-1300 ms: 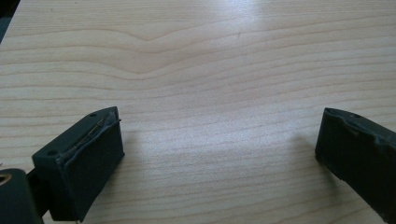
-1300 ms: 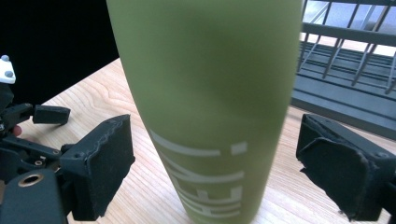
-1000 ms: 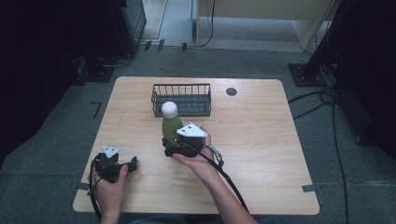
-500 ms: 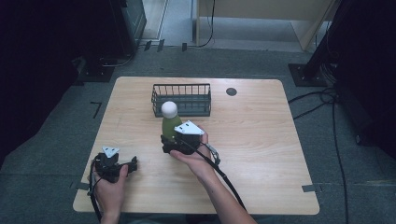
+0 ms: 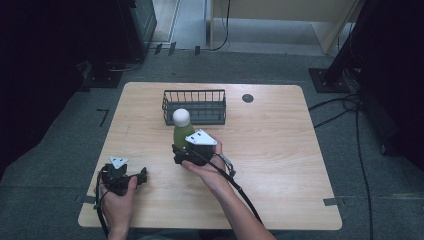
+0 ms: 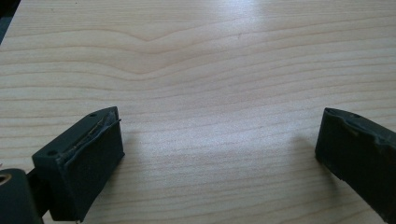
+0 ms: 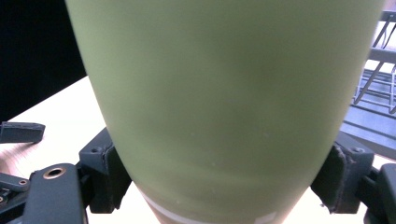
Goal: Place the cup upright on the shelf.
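Note:
A green bottle [image 5: 181,134] with a round white cap stands upright on the wooden table [image 5: 280,150], just in front of a wire basket [image 5: 195,106]. My right gripper [image 5: 183,151] is at its base. Its jaws have just been closing with the bottle between them. In the right gripper view both pads [image 7: 108,172] press on the green bottle [image 7: 224,93] low on its body, so the right gripper [image 7: 224,175] is shut on it. My left gripper [image 5: 141,176] rests near the table's front left. The left gripper [image 6: 219,154] stands wide open over bare wood.
The dark wire basket [image 7: 373,79] is close behind the bottle, at the table's back middle. A small dark round mark [image 5: 248,98] lies to the right of the basket. Cables trail from both grippers toward the front edge.
The right hand has edged slightly left, toward the bottle's base. The bottle stands where it was, and the left hand has not moved.

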`<state>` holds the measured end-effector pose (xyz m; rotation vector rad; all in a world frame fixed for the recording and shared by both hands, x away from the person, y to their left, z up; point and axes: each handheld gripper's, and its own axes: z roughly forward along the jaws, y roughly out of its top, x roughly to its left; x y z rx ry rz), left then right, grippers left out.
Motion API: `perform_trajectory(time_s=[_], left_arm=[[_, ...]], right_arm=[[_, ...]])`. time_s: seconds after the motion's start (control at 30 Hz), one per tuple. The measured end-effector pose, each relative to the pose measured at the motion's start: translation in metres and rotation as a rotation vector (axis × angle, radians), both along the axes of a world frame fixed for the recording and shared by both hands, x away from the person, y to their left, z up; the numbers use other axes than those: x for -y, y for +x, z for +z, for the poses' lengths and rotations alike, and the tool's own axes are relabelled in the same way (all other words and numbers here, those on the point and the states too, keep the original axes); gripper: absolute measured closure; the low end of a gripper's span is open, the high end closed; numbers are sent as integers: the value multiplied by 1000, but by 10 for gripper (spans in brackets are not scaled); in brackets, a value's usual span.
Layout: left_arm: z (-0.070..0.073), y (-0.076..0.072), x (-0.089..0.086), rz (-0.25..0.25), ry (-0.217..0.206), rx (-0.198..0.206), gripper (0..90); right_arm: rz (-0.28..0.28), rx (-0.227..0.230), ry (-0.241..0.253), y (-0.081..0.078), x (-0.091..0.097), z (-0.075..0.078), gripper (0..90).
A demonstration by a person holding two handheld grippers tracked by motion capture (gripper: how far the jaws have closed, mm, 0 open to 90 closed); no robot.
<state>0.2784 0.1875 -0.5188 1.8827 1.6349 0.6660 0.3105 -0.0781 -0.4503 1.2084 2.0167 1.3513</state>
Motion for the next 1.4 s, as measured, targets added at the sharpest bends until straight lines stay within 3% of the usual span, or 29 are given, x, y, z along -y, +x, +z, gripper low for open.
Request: perform_trajectory(time_s=[0.7,1.4], left_arm=[[0,0,0,0,0,0,12],[0,0,0,2,-3,1,12]], right_arm=[[15,23,-4,-2,1,4,197],[-3,50,9,4,14,26,197]])
